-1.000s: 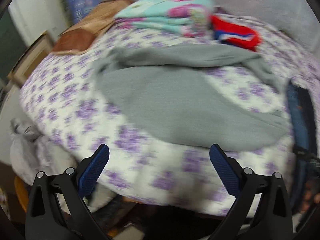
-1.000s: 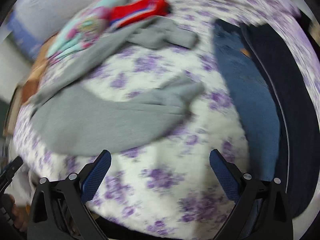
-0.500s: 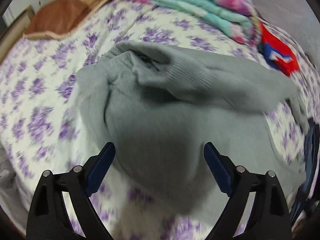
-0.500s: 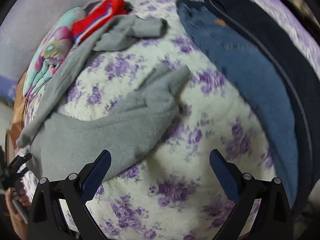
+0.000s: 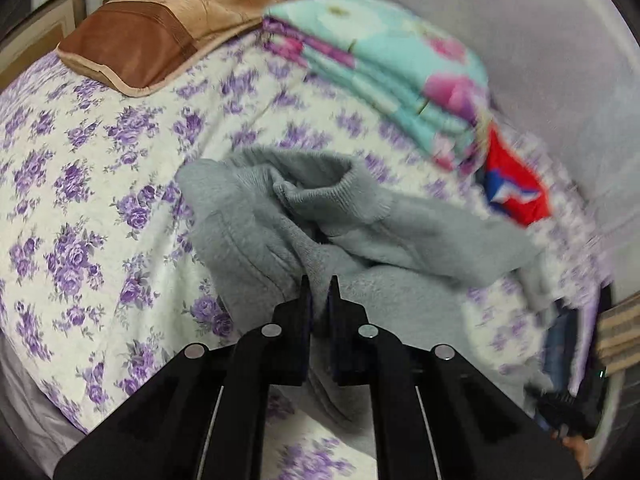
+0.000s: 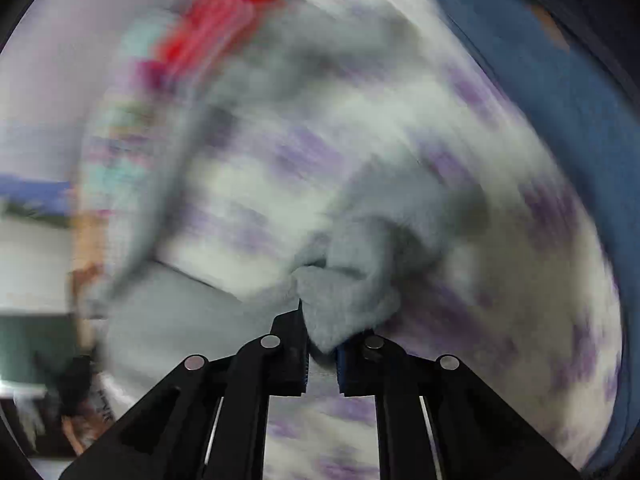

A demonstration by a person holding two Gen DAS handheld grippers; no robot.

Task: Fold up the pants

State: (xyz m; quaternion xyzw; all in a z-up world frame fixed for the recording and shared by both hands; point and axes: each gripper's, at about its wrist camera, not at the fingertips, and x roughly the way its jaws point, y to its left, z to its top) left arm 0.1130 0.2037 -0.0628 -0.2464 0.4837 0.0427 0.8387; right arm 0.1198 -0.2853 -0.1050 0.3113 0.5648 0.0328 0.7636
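The bed [image 5: 80, 184] with its purple-flowered cover fills both my views. My grey pants [image 5: 280, 216] lie rumpled across the middle of the left frame, waistband bunched open at centre. A folded turquoise blanket [image 5: 384, 76] sits upper right, a brown pillow [image 5: 160, 28] upper left, and a red garment [image 5: 516, 188] at right. My left tongs [image 5: 319, 288] are pinched onto the grey fabric at lower centre. My right tongs [image 6: 320, 332], in a badly blurred view, clamp another fold of it, with blue jeans [image 6: 560, 112] along the right edge.
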